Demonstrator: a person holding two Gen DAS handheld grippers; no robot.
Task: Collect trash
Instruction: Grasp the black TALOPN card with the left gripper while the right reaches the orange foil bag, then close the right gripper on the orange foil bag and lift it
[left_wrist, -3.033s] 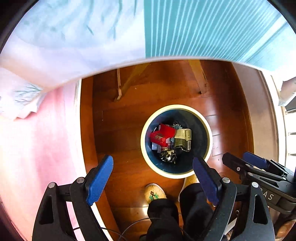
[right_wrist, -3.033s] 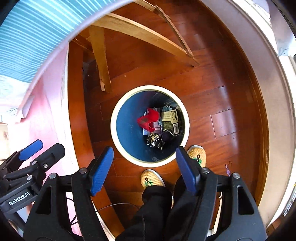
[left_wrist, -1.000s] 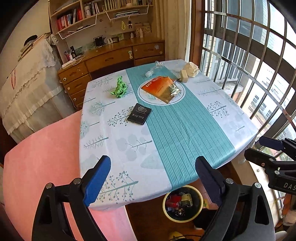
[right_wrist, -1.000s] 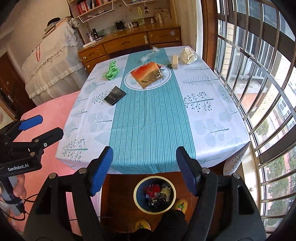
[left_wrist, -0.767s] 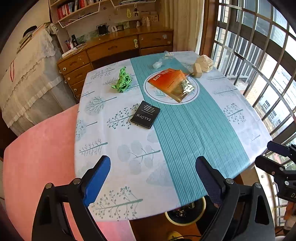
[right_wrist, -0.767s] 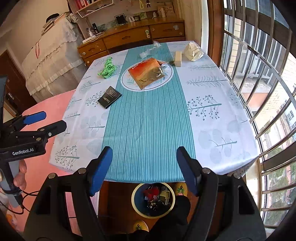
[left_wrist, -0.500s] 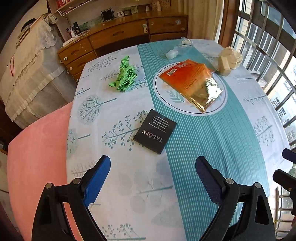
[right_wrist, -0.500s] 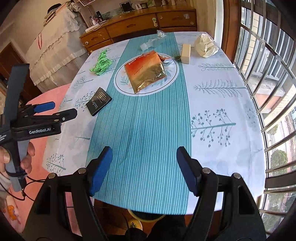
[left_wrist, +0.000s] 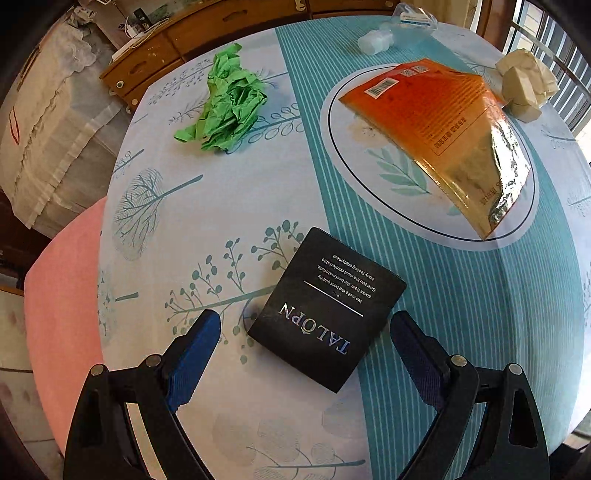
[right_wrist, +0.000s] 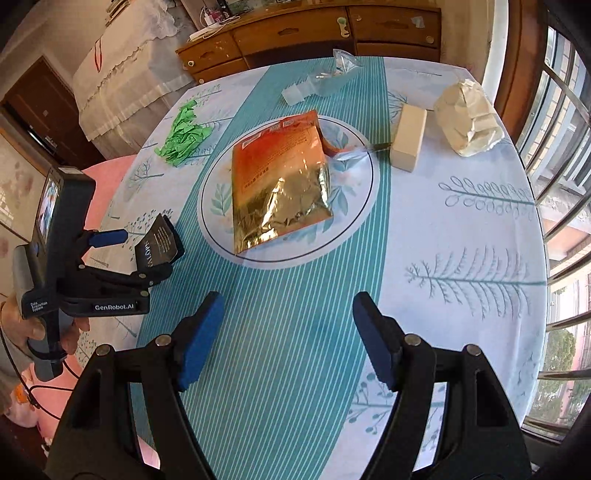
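The left gripper (left_wrist: 304, 339) hangs spread wide over the black box (left_wrist: 325, 314); the right gripper (right_wrist: 288, 332), also spread, holds nothing.

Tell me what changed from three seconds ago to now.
Both tools swung up from the trash bin on the floor to the table. The left tool advanced and lowered until its open jaws straddle the black card; the right tool hovers open over the teal stripe. Nothing gripped. The orange pouch and green paper lie unmoved.
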